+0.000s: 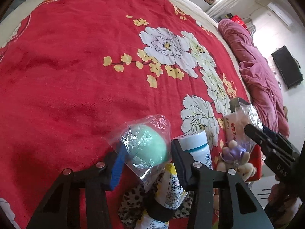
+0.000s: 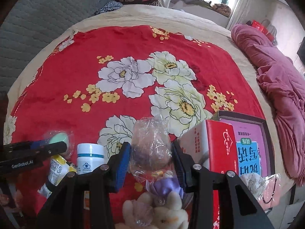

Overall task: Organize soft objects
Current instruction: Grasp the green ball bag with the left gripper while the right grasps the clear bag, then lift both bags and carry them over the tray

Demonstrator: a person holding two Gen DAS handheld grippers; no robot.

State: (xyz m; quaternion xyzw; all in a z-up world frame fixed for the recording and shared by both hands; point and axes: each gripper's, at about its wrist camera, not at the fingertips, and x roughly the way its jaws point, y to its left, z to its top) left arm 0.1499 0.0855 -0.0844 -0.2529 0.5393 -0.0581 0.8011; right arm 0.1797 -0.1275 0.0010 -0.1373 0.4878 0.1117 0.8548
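Left hand-held gripper (image 1: 146,159) clamps a bagged green ball (image 1: 147,148); right hand-held gripper (image 2: 151,164) pinches a clear bag (image 2: 151,148) above a plush toy (image 2: 162,210). Beyond both, the red floral bedspread (image 2: 76,80) lies open to its beige edge.

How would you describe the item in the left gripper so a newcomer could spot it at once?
Start at the red flowered bedspread and go to the clutter at its near edge. Left of the white bottle with the teal band, the left gripper pinches a mint-green egg-shaped sponge in a crinkly clear bag. Nothing else there is pale green and smooth.
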